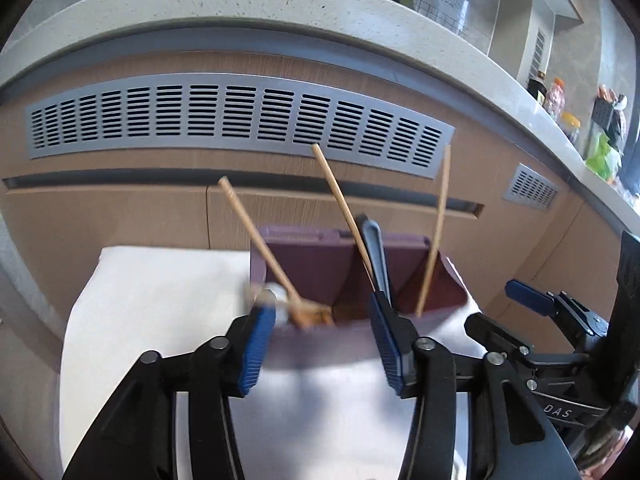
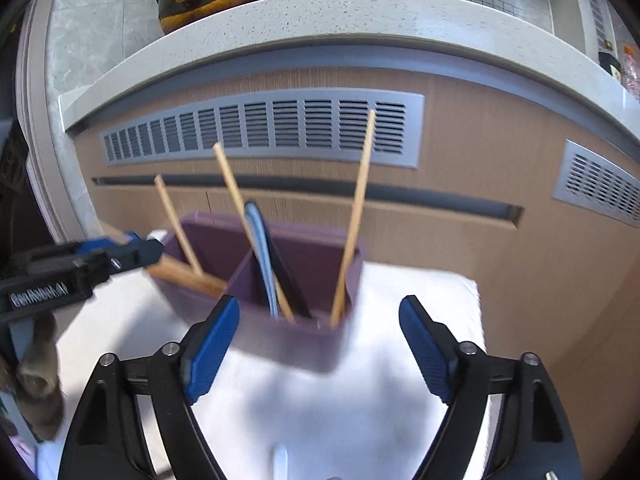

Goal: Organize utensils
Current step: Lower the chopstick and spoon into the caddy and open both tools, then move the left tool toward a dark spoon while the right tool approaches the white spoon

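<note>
The left gripper (image 1: 320, 344) hovers with its blue-padded jaws spread apart, holding nothing, just before the purple plastic utensil holder (image 1: 320, 344). The right gripper (image 2: 320, 344) is likewise parted and empty. The holder stands on a white cloth (image 2: 360, 400) below a speckled stone countertop (image 2: 320, 12). 3 wooden chopsticks (image 2: 354, 216) lean in its compartments, and a pale blue flat utensil (image 2: 262, 256) sits in the middle one

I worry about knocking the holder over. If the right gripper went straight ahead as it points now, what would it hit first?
Probably the purple holder's near wall, right in front of the open right gripper; how far off is unclear. The chopsticks stand behind that wall.
</note>
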### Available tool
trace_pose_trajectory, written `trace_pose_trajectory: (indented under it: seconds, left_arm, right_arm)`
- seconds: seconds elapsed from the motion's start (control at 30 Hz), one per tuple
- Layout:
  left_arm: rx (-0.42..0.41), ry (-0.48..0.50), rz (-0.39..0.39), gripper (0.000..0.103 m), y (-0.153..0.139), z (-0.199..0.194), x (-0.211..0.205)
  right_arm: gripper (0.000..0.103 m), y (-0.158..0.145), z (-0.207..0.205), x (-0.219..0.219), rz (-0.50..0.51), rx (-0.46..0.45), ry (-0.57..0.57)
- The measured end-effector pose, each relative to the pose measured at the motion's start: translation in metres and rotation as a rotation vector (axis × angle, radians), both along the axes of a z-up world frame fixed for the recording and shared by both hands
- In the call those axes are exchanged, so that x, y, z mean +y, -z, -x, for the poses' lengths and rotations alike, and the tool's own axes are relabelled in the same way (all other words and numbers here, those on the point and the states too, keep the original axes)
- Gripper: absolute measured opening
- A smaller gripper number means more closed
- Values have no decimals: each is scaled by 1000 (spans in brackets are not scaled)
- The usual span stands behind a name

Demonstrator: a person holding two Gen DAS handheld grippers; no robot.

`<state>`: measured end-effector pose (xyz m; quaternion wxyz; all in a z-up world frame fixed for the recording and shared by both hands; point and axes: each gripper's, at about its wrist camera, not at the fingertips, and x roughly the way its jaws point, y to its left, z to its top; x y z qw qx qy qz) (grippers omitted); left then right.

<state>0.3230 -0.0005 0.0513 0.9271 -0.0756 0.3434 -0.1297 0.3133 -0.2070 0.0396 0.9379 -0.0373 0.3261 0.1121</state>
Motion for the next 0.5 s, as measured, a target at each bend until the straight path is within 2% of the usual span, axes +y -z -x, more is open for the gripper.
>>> trace_pose_trajectory:
  seconds: [0.13, 0.23, 0.33, 0.5]
  left_arm:
    - [-11, 5, -37, 63, -7, 33, 3]
    - [11, 23, -65, 69, -4, 55, 4]
    - [81, 65, -107, 69, 12, 79, 5]
    - [206, 117, -197, 69, 50, 117, 3]
  right_arm:
    - [96, 0, 31, -4, 32, 4, 21]
    - [100, 4, 50, -5, 85, 18, 38]
    - [100, 13, 61, -6, 126, 48, 56]
    - [100, 35, 72, -5, 88, 170, 17]
